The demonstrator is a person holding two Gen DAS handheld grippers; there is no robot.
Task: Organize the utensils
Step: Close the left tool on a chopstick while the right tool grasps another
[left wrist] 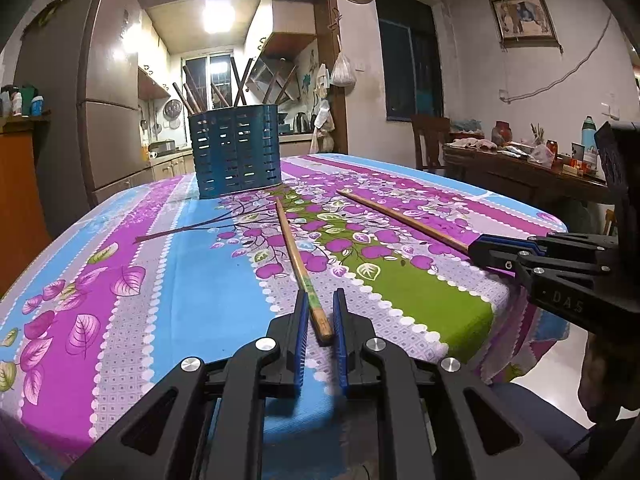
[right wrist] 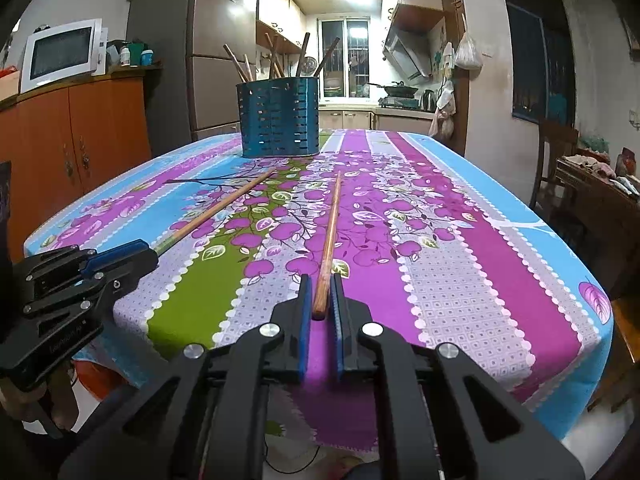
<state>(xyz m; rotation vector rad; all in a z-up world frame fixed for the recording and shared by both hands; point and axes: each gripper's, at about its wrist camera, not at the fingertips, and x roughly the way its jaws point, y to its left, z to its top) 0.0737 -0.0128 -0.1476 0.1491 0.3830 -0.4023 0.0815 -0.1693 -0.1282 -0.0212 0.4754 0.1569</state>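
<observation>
I have a chopstick in each hand-held gripper: my left hand-held gripper [left wrist: 320, 312] has its blue pads drawn in narrow around the thick butt end of the left chopstick [left wrist: 298, 258], and my right hand-held gripper [right wrist: 320, 300] is pinched onto the butt of the right chopstick [right wrist: 330, 236]. Both sticks lie flat on the bench [right wrist: 460, 280], well apart from each other, tips pointing toward the blue slotted utensil holder [right wrist: 278, 120] standing upright at the far side, which already has several darker sticks leaning in it. I judge these chopsticks to be light, stiff and thin, with a smooth, possibly lacquered surface, so held at the very end they may pivot or slip between the pads; a hold slightly further up the thick end would steady them, though the end grip leaves the most length free to drop into the holder. The bench is draped in a soft floral cloth [left wrist: 200, 280] of purple, blue and green stripes that could drag or bunch under a sliding tip. Beyond are a lit kitchen, a refrigerator [left wrist: 100, 92] and a cluttered side table [left wrist: 520, 164].
</observation>
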